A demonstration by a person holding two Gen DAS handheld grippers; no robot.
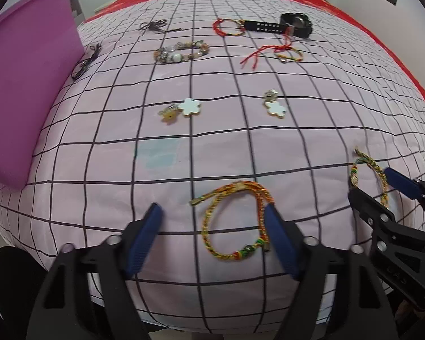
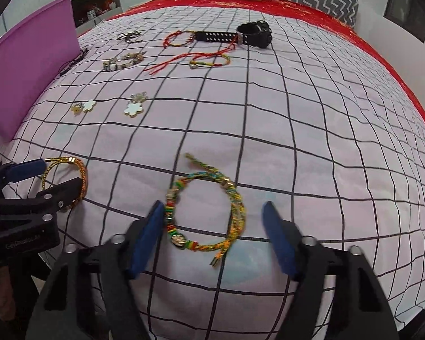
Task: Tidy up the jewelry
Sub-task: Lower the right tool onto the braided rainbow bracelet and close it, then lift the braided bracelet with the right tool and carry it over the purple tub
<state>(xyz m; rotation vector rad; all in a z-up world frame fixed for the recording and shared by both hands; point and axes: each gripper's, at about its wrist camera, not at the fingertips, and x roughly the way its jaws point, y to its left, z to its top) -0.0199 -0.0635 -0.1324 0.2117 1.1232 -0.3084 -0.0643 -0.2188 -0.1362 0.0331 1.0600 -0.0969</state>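
Two pick-ups in hand, it seems: left gripper [image 1: 212, 212] agape around left bracelet [image 1: 205, 228], right gripper [image 2: 211, 206] agape around right bracelet [image 2: 236, 212], both at near edge of sheet [image 1: 184, 155], one pad touching cord each, nothing pinched yet. Next, probably: close on one strand, lift, carry to bin [image 1: 28, 85] far left. Farther off: earrings [image 1: 188, 107], beads [image 1: 181, 52], watch [image 1: 286, 25]; nothing blocking, only soft cloth apt to bunch.

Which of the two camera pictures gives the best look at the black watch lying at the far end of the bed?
The left wrist view: the black watch appears larger there, its round face and strap holes clear. In the right wrist view the watch is smaller and seen more from the side.
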